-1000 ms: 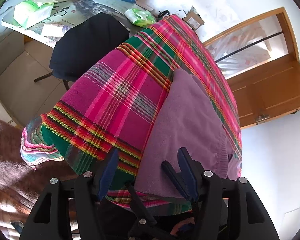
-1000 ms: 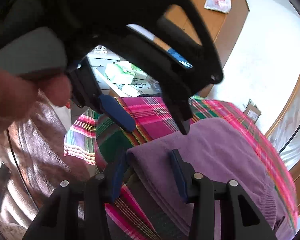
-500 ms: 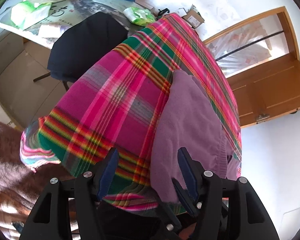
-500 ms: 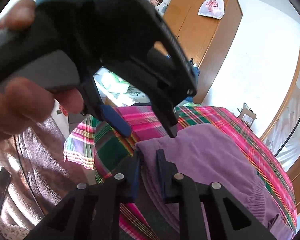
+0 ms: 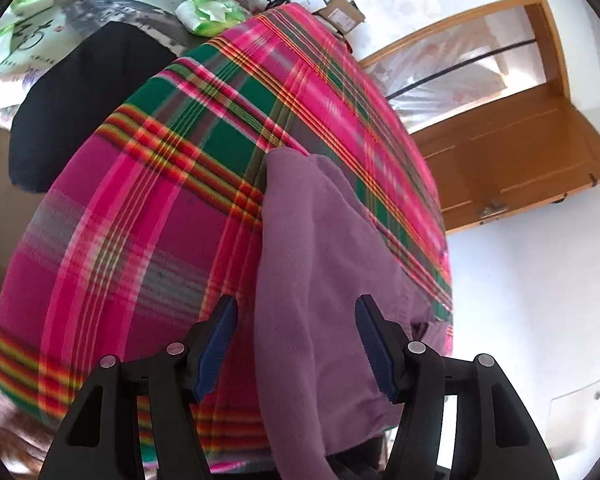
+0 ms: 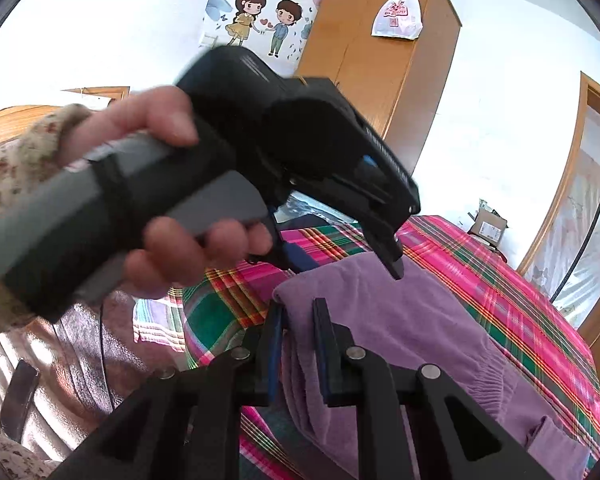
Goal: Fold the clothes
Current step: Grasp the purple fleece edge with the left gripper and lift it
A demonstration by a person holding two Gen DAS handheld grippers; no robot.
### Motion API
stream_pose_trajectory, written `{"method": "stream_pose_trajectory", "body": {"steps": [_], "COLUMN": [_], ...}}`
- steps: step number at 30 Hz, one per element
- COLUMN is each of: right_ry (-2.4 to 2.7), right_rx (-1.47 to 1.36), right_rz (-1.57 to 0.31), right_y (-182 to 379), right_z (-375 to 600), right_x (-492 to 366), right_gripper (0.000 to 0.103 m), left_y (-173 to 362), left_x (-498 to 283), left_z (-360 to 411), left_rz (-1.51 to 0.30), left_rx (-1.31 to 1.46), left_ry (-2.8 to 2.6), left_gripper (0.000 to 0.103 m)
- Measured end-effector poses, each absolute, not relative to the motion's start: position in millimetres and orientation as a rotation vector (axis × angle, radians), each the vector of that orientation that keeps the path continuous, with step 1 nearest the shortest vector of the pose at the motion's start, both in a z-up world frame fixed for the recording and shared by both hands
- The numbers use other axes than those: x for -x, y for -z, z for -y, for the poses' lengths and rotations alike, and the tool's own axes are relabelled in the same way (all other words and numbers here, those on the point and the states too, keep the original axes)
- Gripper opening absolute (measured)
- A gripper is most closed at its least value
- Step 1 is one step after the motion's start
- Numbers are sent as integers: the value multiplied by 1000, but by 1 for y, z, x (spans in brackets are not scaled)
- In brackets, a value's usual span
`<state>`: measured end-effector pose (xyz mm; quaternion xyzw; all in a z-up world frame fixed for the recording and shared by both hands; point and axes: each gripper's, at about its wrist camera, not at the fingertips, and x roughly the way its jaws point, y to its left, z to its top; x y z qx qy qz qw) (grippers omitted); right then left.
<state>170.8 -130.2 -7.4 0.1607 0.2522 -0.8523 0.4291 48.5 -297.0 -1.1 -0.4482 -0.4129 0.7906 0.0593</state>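
While right claw [image 6: 298, 354] pinches the purple garment [image 6: 400, 344] at its corner, left claw [image 5: 296, 344] is open over it; folding on the bed [image 5: 148, 216] is approx. half done.

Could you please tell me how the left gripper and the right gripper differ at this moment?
The left gripper stands wide open with the purple garment loose between its fingers; the right gripper is nearly closed, pinching a folded corner of that garment. The left hangs above the cloth; the right grips it. Both have black frames and blue pads.
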Motion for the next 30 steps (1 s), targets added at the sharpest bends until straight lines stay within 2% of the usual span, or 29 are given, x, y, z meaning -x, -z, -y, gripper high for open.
{"method": "stream_pose_trajectory", "body": {"steps": [6, 12, 20, 25, 26, 28, 30], "right_ry": [2125, 2126, 2122, 2124, 2124, 2125, 2128], "right_rx": [-407, -417, -425, -430, -431, -431, -431], "right_rz": [-613, -599, -584, -570, -568, -564, -556], "right_y": [2, 1, 0, 0, 0, 0, -1], "right_z": [124, 121, 119, 116, 116, 114, 113], "right_x": [-169, -168, -167, -164, -164, -163, -163], "right_gripper": [15, 15, 15, 15, 15, 15, 15], "left_y": [-2, 6, 3, 5, 5, 5, 2], "left_x": [-20, -3, 4, 9, 10, 11, 8], "left_z": [300, 303, 298, 296, 295, 296, 296], "left_rz": [1168, 1198, 1145, 1156, 1156, 1171, 1182], "left_rx": [1415, 1476, 1529, 1547, 1553, 1558, 1553], "left_ry": [-2378, -2319, -2328, -2315, -2317, -2318, -2330], "left_gripper": [63, 63, 63, 43, 31, 30, 17]}}
